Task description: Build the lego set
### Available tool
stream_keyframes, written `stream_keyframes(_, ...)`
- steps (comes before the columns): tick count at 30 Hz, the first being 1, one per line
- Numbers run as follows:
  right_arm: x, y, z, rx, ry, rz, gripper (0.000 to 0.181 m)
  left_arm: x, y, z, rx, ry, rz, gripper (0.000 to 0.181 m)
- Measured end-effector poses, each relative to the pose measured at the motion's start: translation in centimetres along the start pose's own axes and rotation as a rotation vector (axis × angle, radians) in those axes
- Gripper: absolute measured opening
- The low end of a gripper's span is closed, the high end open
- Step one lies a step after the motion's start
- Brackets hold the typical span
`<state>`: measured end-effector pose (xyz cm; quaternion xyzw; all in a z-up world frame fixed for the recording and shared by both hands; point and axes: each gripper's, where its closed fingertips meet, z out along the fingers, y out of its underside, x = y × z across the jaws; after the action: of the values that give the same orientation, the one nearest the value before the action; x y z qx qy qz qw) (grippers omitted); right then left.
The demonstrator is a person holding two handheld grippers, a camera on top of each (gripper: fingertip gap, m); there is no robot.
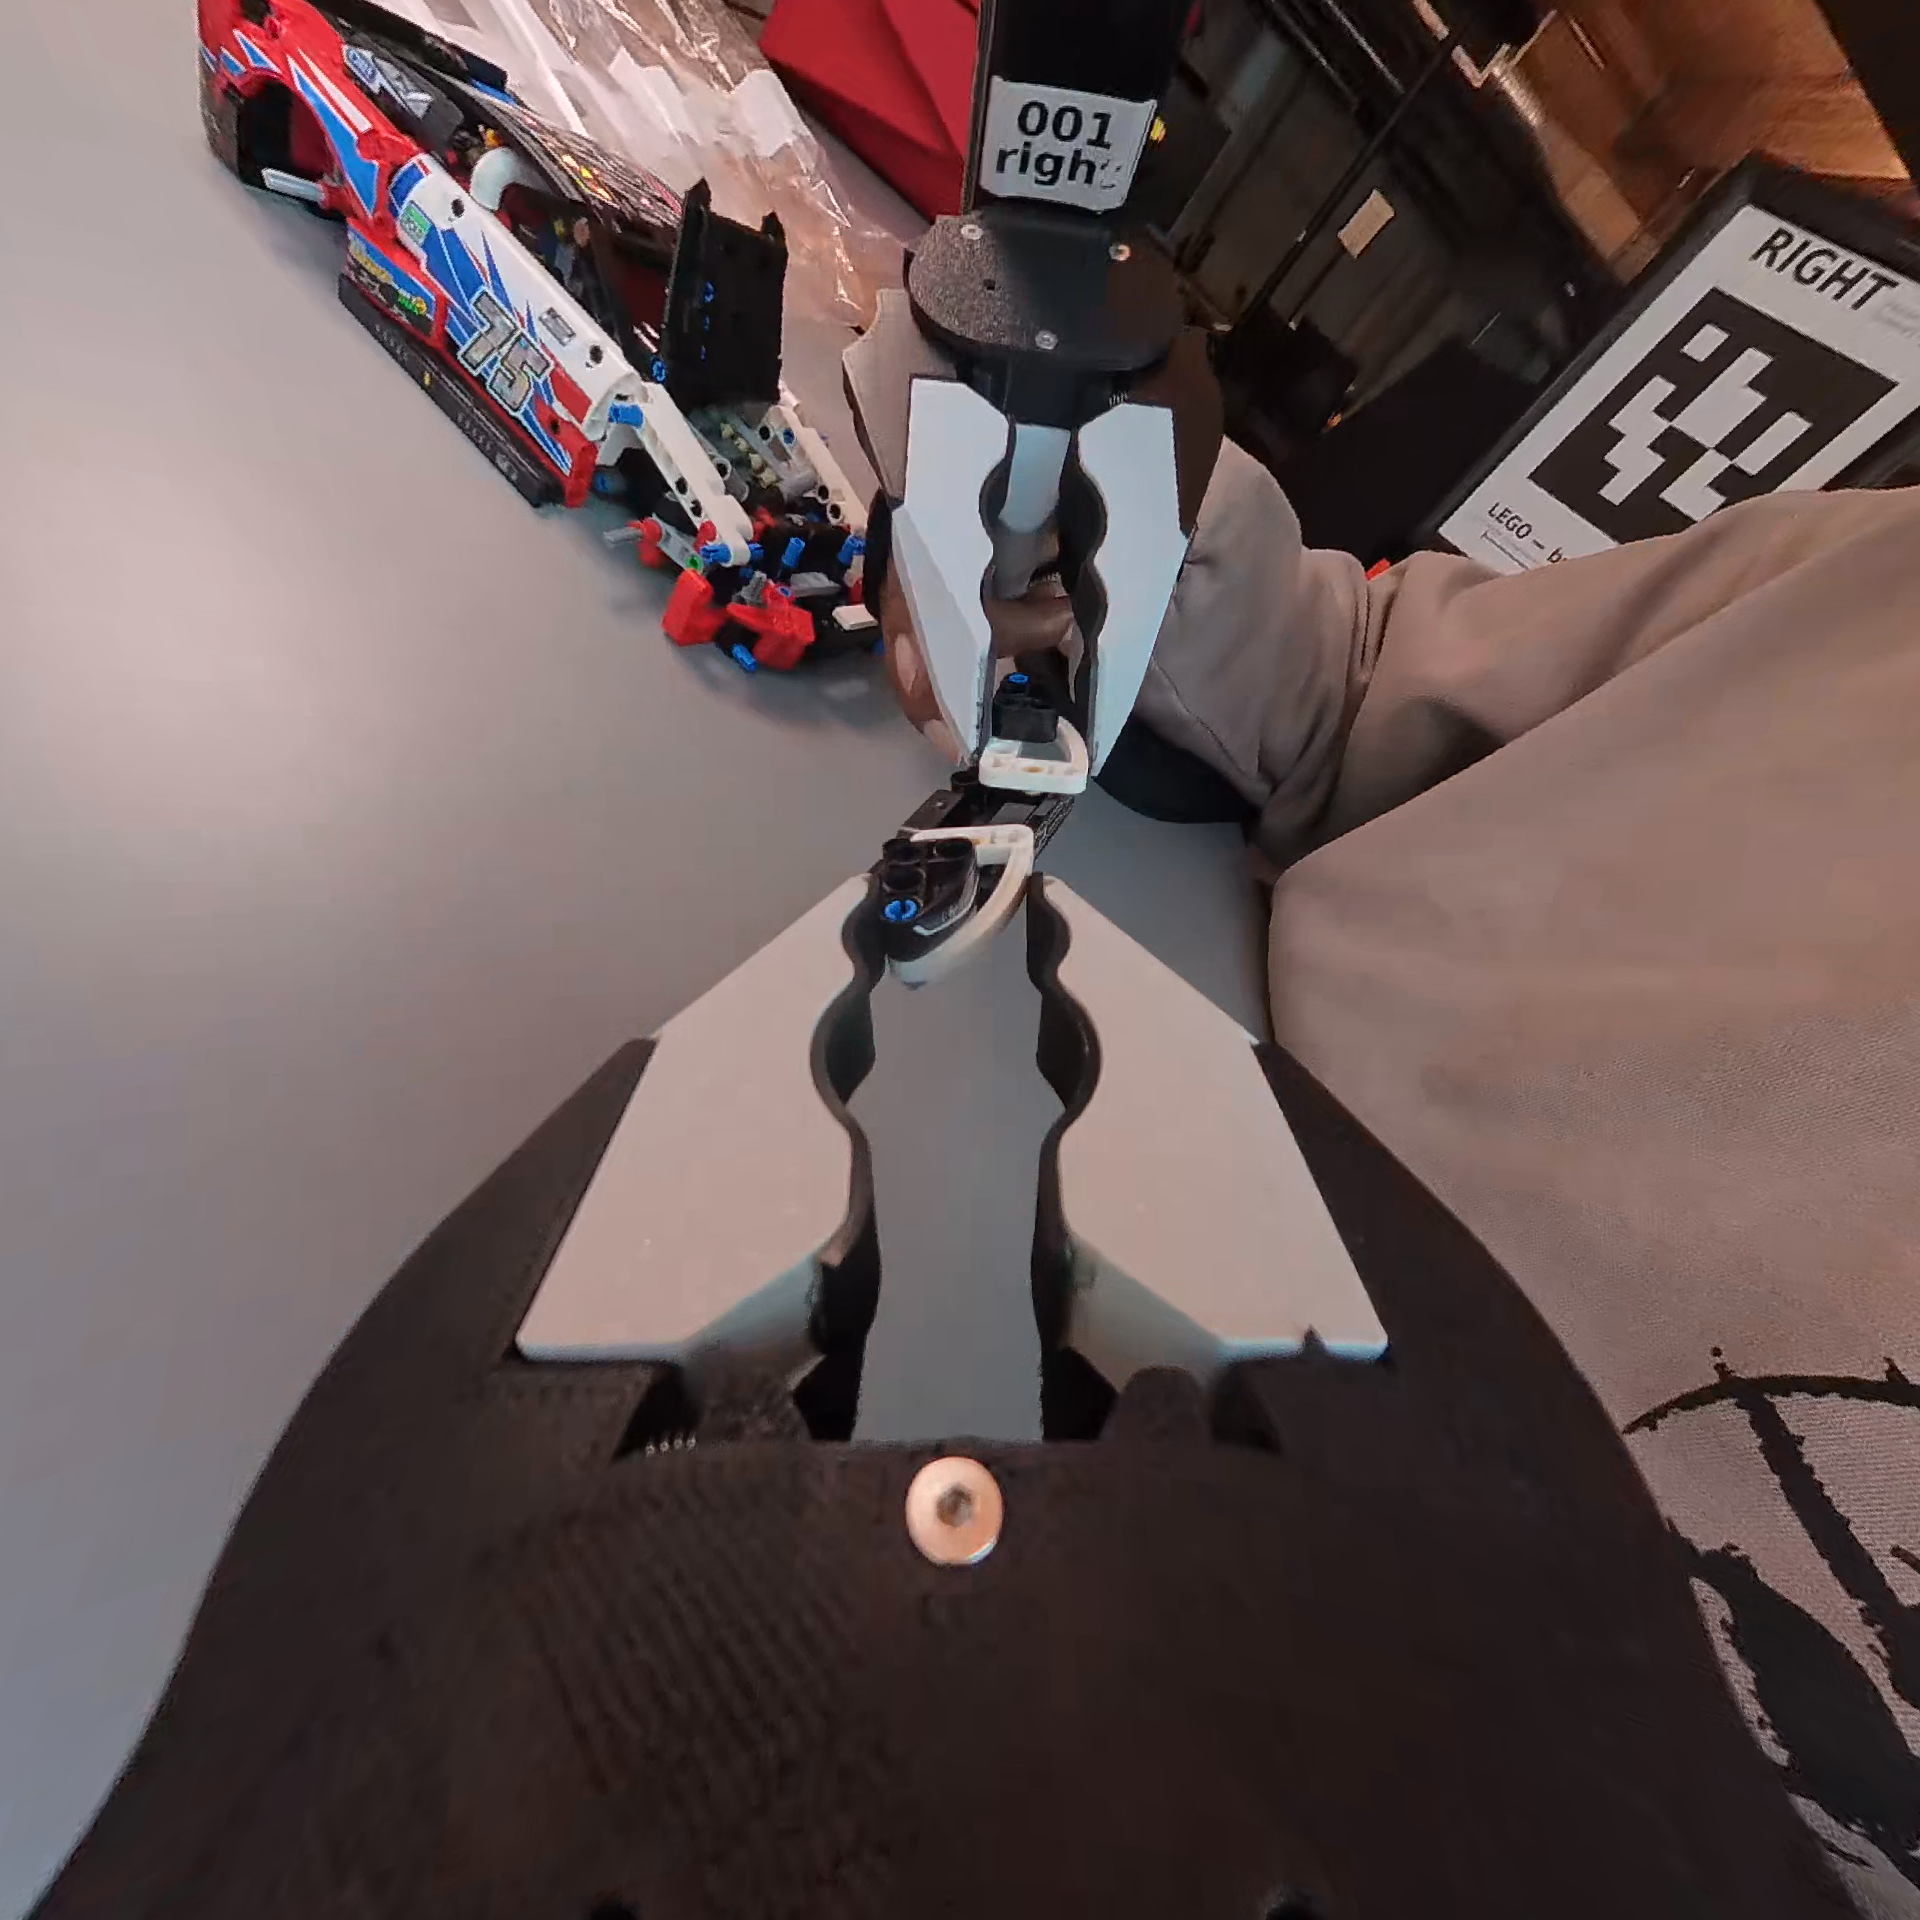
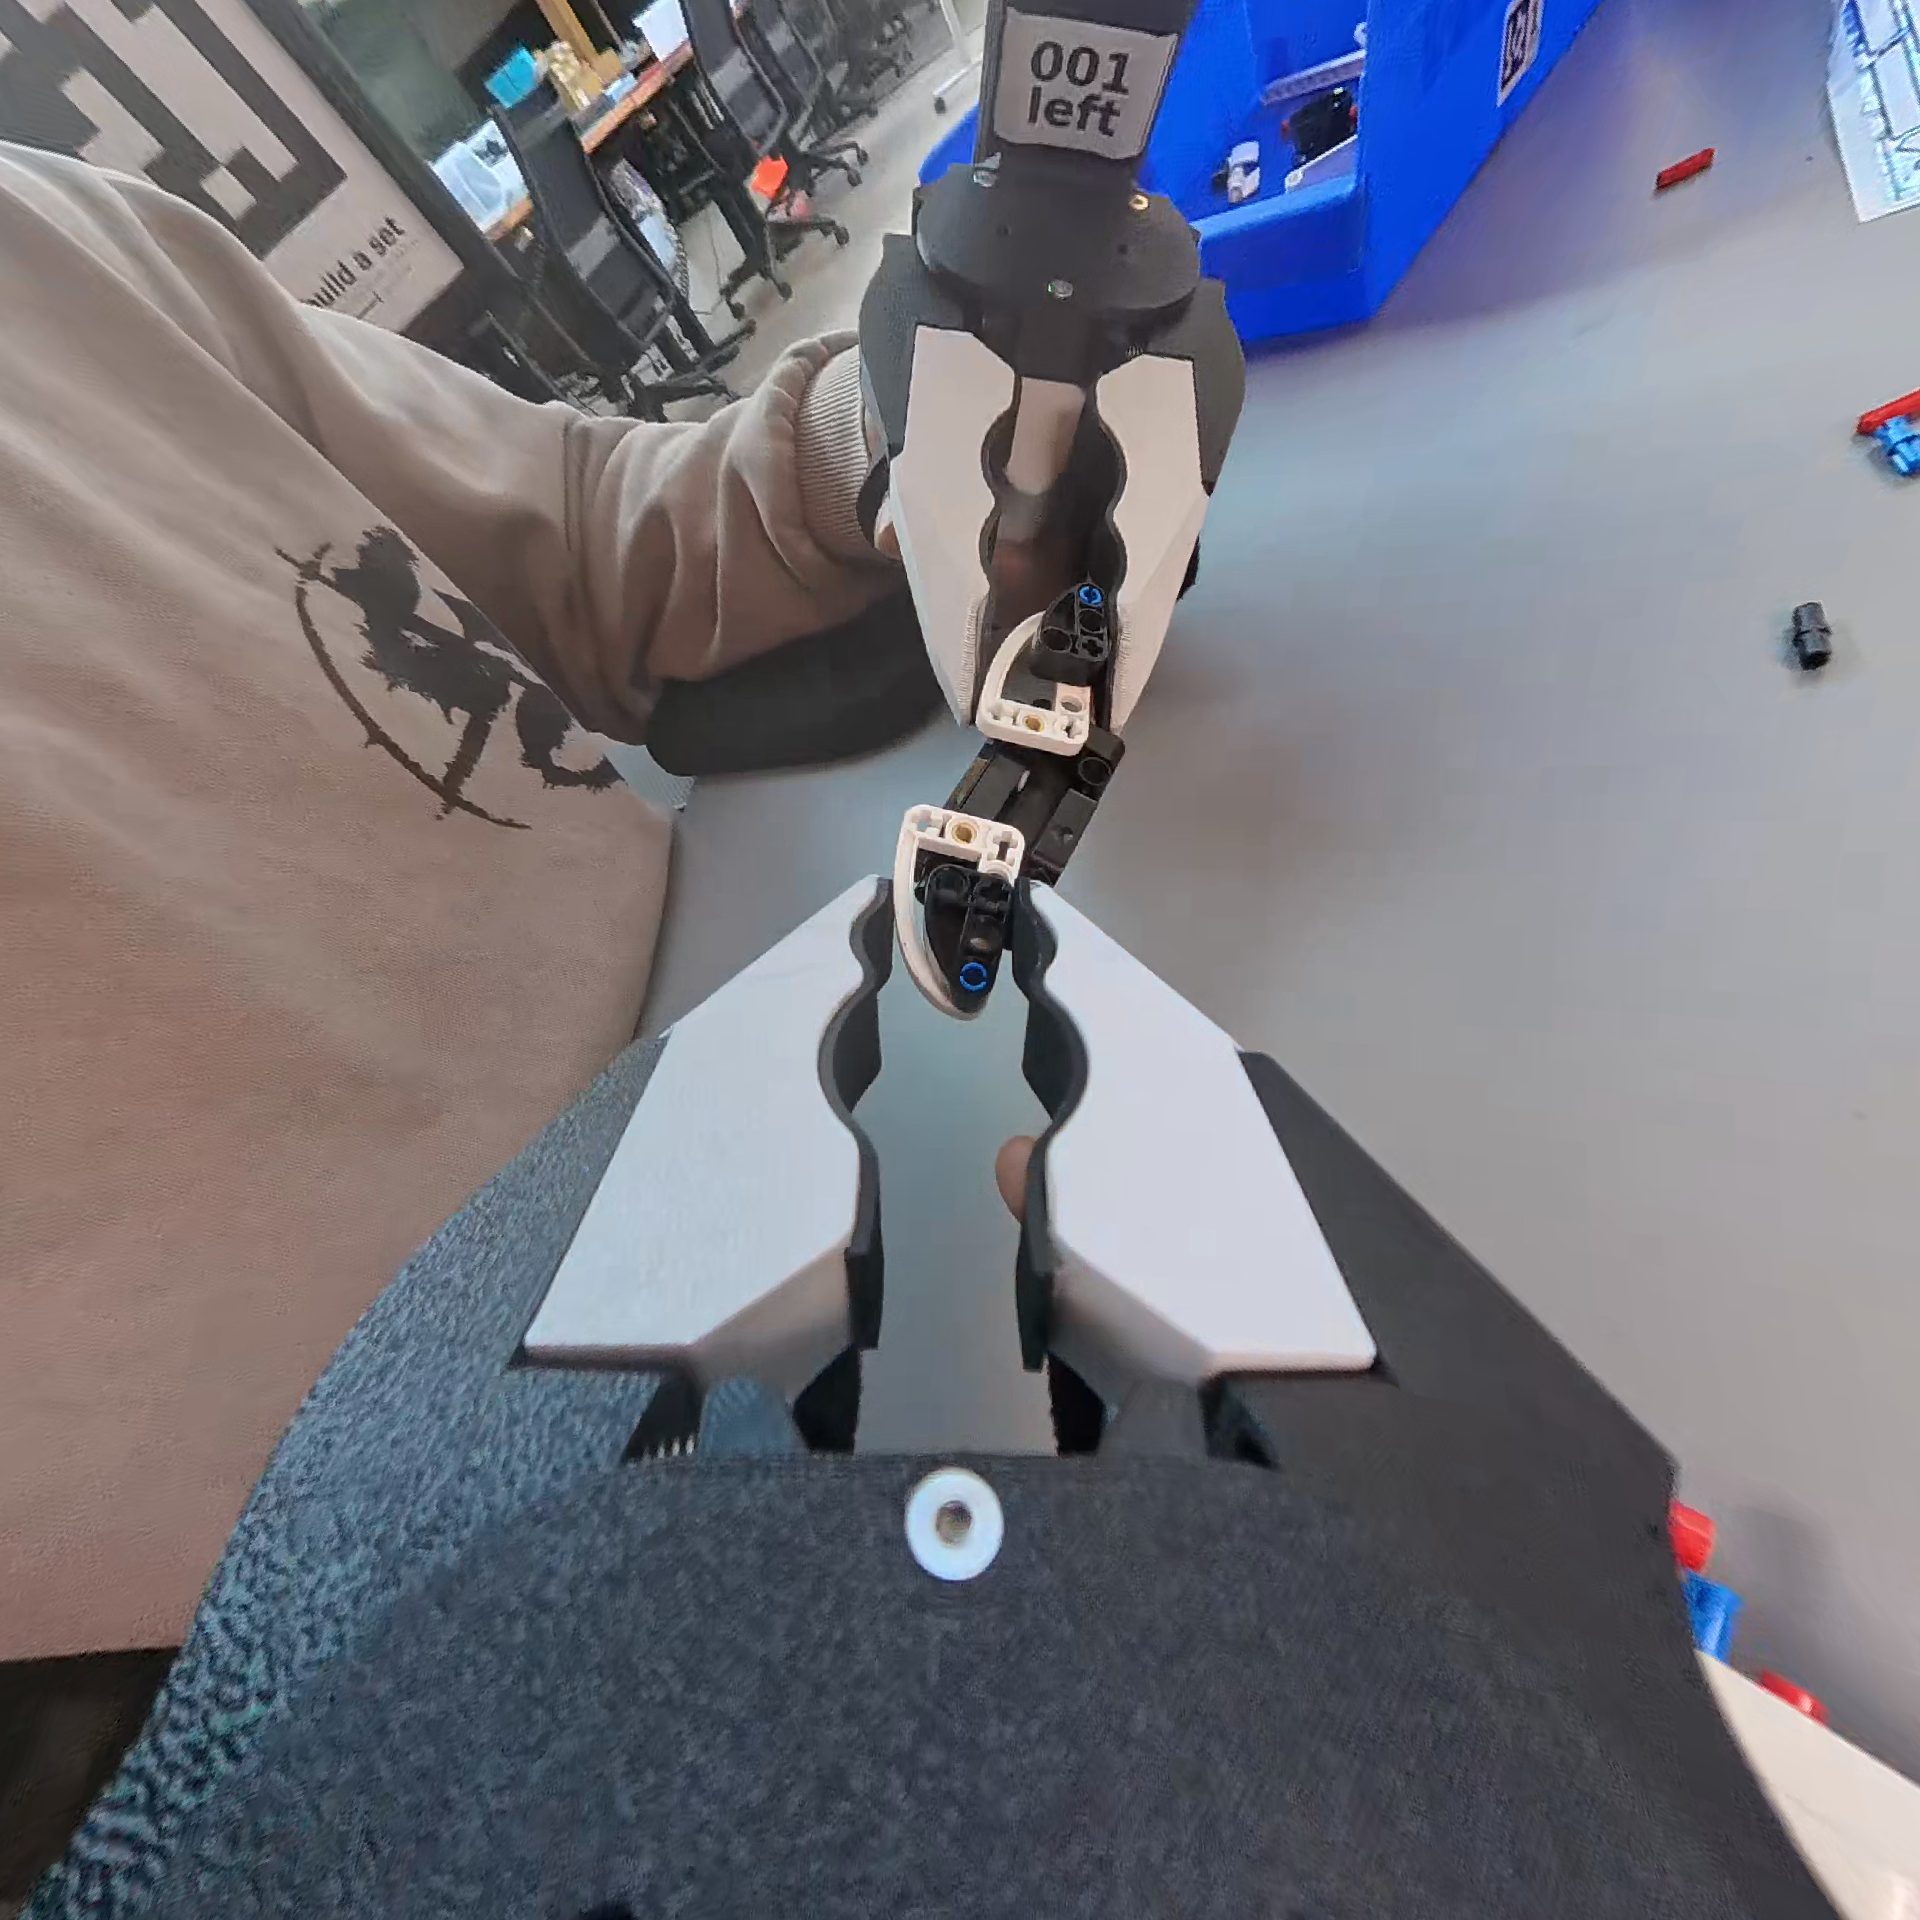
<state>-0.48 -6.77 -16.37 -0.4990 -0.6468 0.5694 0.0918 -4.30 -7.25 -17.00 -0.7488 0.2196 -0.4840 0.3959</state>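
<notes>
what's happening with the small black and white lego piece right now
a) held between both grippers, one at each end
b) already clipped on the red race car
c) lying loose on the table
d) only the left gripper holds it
a: the black and white lego subassembly spans the gap, with the left gripper clamped on one end and the right gripper on the other, above the grey table.

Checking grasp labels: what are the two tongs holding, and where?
One small black-and-white lego assembly, held between them: left tongs pinch one curved white end, right tongs the other.

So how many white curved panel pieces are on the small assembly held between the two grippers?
2: one white curved panel sits at the left gripper tips, the other at the right gripper tips. More may be hidden behind the fingers.
</notes>
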Motion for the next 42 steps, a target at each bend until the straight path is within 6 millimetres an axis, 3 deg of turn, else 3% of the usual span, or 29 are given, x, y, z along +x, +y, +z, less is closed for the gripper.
stream_keyframes(8,-0.2,-0.1,-0.2,0.012,-0.016,0.004,0.019,0.5,-0.1,-0.1,0.011,0.027,-0.002,0.023)
stream_keyframes(15,0.1,1.4,0.1,-0.089,0.058,-0.11,0.019,0.5,1.6,0.1,-0.08,-0.011,0.095,0.022)
stream_keyframes(24,-0.4,2.4,0.5,-0.188,0.104,-0.283,0.019,0.1,3.1,0.7,-0.173,-0.078,0.303,0.048)
stream_keyframes(32,-1.8,3.2,1.5,-0.264,0.102,-0.44,0.019,1.3,4.5,2.4,-0.249,-0.015,0.394,0.063)
stream_keyframes(37,-1.8,3.2,1.6,-0.287,0.13,-0.478,0.019,1.8,5.4,3.0,-0.298,-0.006,0.431,0.047)
stream_keyframes(39,-1.8,3.1,1.6,-0.281,0.135,-0.479,0.019,1.4,5.3,3.1,-0.297,-0.038,0.442,0.036)
stream_keyframes(42,-1.3,2.8,1.4,-0.265,0.162,-0.477,0.019,1.1,4.8,2.8,-0.275,-0.059,0.443,0.033)
